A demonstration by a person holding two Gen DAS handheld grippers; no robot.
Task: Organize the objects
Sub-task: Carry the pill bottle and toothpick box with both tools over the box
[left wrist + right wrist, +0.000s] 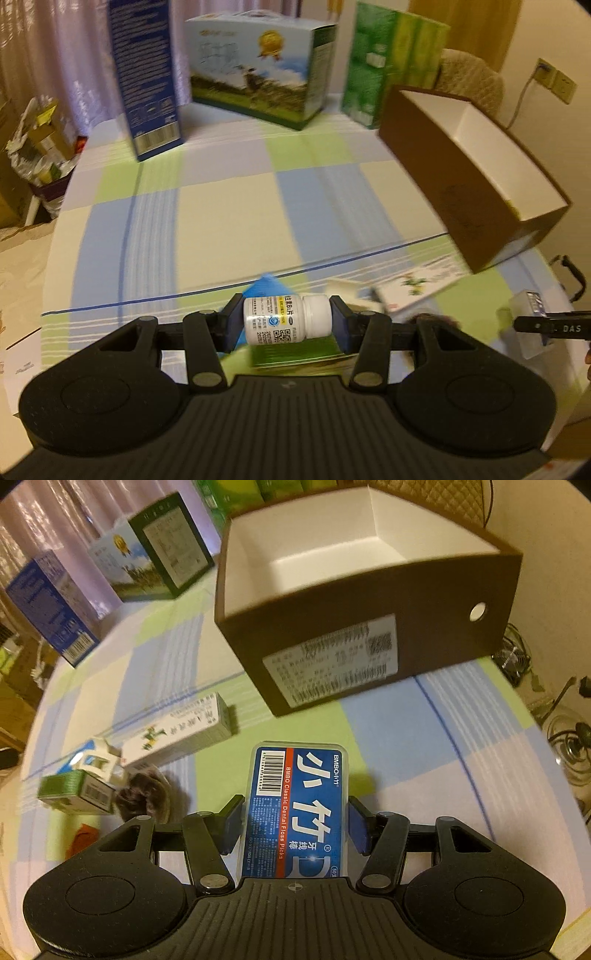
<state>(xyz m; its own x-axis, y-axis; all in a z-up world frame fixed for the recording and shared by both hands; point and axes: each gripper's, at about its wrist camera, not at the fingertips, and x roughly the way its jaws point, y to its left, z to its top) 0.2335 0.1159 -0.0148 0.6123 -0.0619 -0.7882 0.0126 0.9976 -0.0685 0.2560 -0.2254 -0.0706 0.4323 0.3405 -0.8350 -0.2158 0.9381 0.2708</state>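
My left gripper (286,321) is shut on a small white pill bottle (286,319), held sideways above the checked tablecloth. My right gripper (295,821) is shut on a clear dental floss pick box with a blue label (299,808), lifted over the table. The open brown box with a white inside (351,590) stands just beyond the right gripper; in the left wrist view this brown box (476,173) is up at the right. The right gripper (550,326) with its floss box shows at the left view's right edge.
On the cloth lie a white carton with a green plant print (177,734), a green small carton (74,794), a white-blue carton (96,760), a dark fuzzy item (144,799) and an orange scrap (83,840). Blue (146,74), landscape-printed (258,62) and green (391,62) boxes stand at the back.
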